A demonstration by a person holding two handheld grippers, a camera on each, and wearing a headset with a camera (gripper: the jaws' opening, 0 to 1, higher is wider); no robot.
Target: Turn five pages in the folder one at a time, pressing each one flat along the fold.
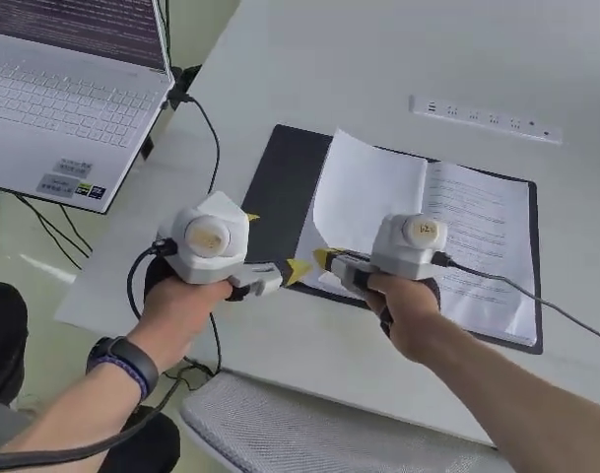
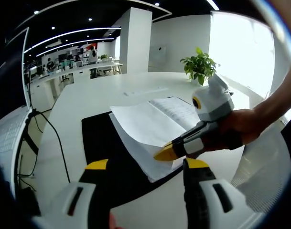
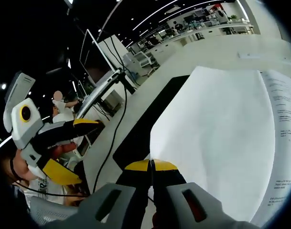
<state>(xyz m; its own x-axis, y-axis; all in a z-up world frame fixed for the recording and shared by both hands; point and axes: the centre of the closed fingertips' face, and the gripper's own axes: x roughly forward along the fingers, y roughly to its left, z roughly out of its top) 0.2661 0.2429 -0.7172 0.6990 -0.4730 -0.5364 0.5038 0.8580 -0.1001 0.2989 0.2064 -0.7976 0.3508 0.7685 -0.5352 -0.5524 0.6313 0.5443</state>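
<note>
Our right gripper [image 3: 151,166] is pinched shut on the page's [image 3: 217,129] near corner, holding it raised above the folder [image 1: 278,182]. We should sweep it slowly toward the wide-open left gripper [image 2: 147,164], then press along the fold.

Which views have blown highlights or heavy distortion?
Left gripper view: window blown out, fisheye curves the table. Right gripper view: lifted page bright, upper left dark. Head view: even light, no glare, print too small to read.
</note>
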